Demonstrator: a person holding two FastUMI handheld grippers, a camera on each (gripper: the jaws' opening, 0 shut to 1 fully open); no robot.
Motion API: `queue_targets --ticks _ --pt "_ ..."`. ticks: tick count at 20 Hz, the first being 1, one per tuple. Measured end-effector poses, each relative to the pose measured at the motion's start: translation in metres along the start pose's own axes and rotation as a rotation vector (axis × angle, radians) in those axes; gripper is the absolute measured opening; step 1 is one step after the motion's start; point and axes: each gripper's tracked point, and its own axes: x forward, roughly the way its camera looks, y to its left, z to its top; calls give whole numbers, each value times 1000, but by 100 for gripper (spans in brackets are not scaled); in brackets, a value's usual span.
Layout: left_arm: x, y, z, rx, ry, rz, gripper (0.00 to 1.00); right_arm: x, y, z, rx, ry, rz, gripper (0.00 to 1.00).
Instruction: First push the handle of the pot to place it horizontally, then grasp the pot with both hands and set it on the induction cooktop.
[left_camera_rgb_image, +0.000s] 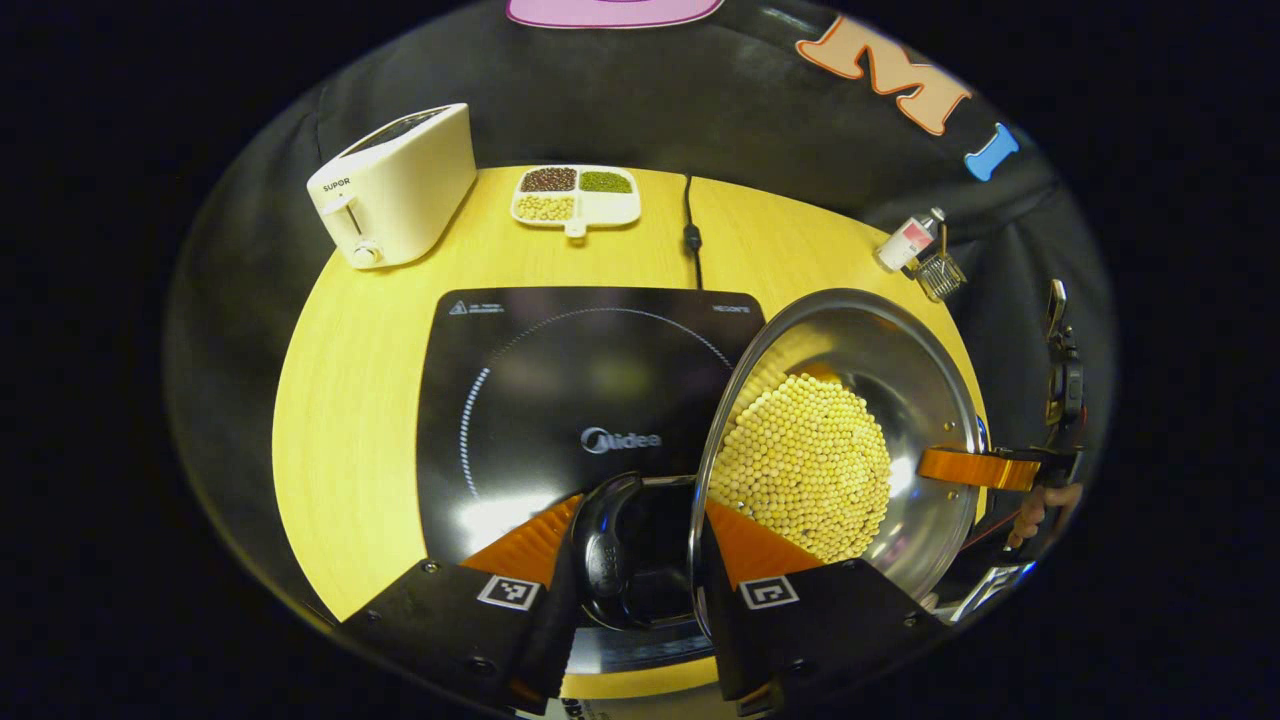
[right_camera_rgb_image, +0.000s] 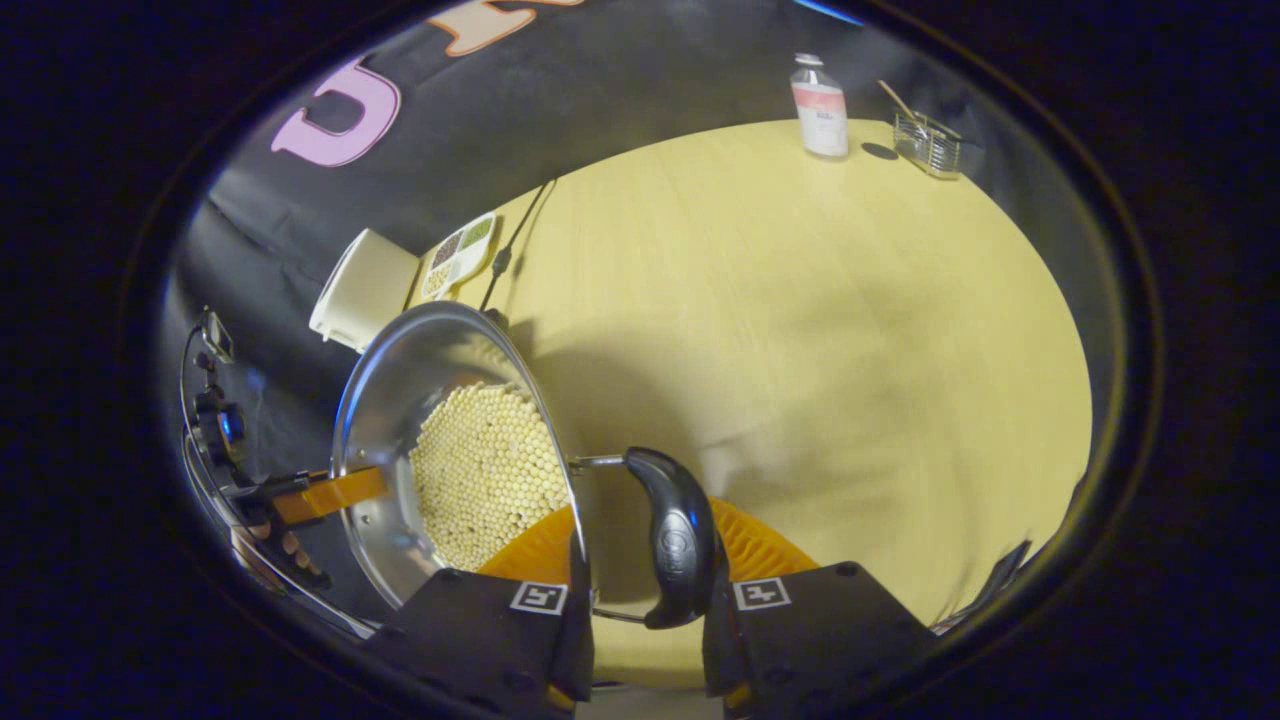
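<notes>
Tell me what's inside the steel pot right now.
The pot holds a heap of pale round beans, piled toward one side. Its bottom beneath the beans is covered, so nothing else can be confirmed.

A round, pale wooden desk (right_camera_rgb_image: 800, 300) stands before a wall of creased black cloth (left_camera_rgb_image: 700, 110) that rises behind it from nine round to three o'clock.

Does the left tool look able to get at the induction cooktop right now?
Likely yes: the left tool, gripping the pot by its handle, is at the near edge of the induction cooktop, with bare glass ahead.
</notes>
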Motion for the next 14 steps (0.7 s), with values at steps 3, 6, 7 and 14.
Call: queue_targets --ticks 3,6,7,14 --pt "4 29 5 17 5 -29 58 2 27 -7 22 -14 -44 45" --pt "5 47 16 47 -15 -48 58 4 44 -6 43 -26 -67 45" --pt "6 51 20 56 -23 -50 58 5 48 -4 45 -27 -72 45" --pt "1 97 39 85 -54 -17 58 25 92 2 45 -15 -63 38"
